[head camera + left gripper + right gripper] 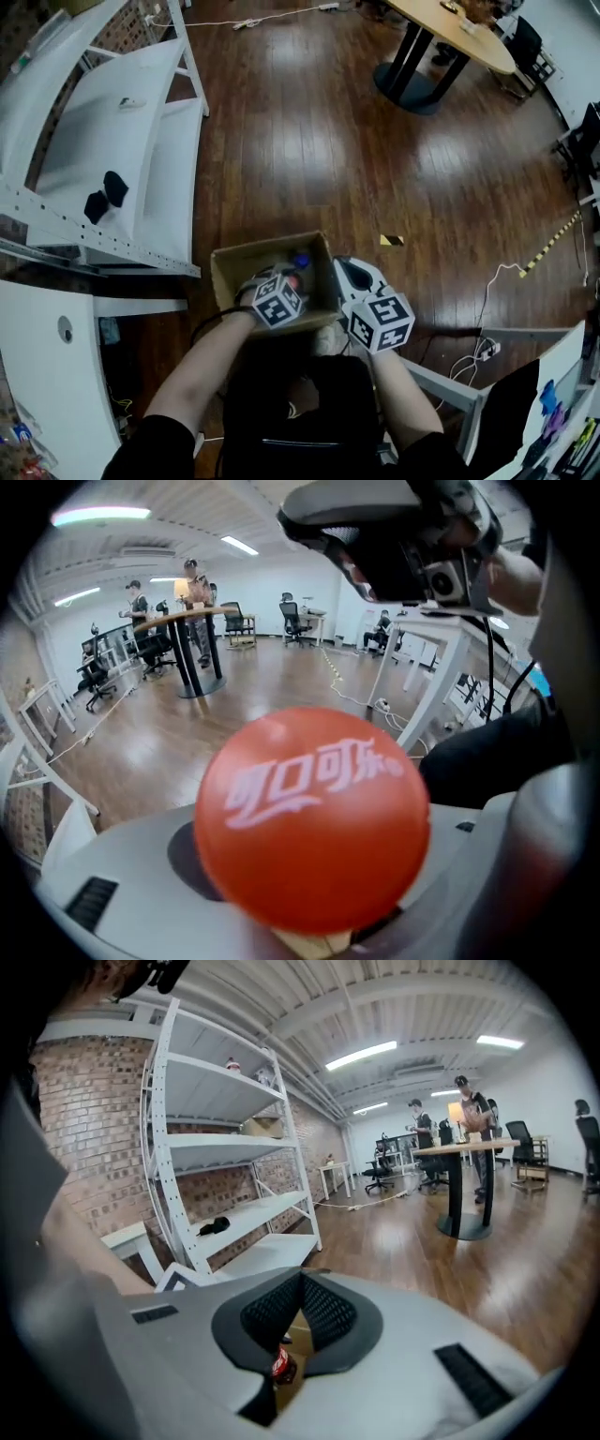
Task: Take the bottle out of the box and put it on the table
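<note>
1. The cardboard box (267, 247) sits open just in front of the person's knees on the wooden floor (309, 141). A blue cap (301, 261) shows inside it near the far wall.
2. The bottle (314, 817) is in the left gripper (287, 277), above the box's open top. The jaws stand wide, clamped on either side of it.
3. The right gripper (300, 1281) is at the box's right wall with its pads pressed together at the tips. I cannot tell whether they nip the cardboard.
4. Only the left gripper view shows the bottle's red cap end-on, with white lettering and a sliver of cardboard beneath it.
5. Only the right gripper view looks through the gap behind its pads, where a scrap of red label (281, 1365) shows against cardboard.
6. The head view alone shows both marker cubes and two black items (105, 197) on the white rack (103, 122).
7. The gripper views show people (192, 578) standing at the round table (450, 28). The head view shows only the table.
</note>
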{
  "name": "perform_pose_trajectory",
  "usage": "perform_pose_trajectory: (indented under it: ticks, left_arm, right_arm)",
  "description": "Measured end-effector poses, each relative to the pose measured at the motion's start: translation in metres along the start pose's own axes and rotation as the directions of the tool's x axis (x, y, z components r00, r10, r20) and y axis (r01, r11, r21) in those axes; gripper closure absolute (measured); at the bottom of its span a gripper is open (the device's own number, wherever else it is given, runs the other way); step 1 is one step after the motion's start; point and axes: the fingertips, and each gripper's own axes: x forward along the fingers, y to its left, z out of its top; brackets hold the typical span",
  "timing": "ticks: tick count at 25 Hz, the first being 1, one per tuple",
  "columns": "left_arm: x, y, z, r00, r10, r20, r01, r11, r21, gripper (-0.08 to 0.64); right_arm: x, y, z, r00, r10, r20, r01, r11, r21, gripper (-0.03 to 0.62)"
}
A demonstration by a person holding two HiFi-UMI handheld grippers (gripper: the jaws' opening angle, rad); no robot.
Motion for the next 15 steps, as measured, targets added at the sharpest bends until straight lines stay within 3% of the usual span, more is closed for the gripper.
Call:
perform_pose_trajectory:
  ticks: [4,8,12,15]
  left_arm:
    - [-0.109,-0.013,0.082,0.998,0.032,0.052,-0.030,0.999,-0.038,0.249]
    - [-0.226,-0.003,0.149,0.980,0.126,0.151,-0.105,0.984,-0.141,0.249]
    - [-0.326,0.005,0.179,0.953,0.227,0.202,-0.178,0.956,-0.235,0.249]
    - [-0.373,0.011,0.176,0.939,0.298,0.172,-0.243,0.928,-0.282,0.249]
  right_arm:
    - [-0.066,0.055,0.080,0.999,0.036,-0.029,-0.038,0.998,-0.045,0.591]
    - [-0.107,0.104,0.161,0.995,0.099,0.013,-0.097,0.990,-0.104,0.591]
    - [-0.125,0.160,0.231,0.981,0.183,0.066,-0.168,0.968,-0.186,0.591]
    - [-0.129,0.200,0.259,0.963,0.258,0.074,-0.235,0.943,-0.235,0.591]
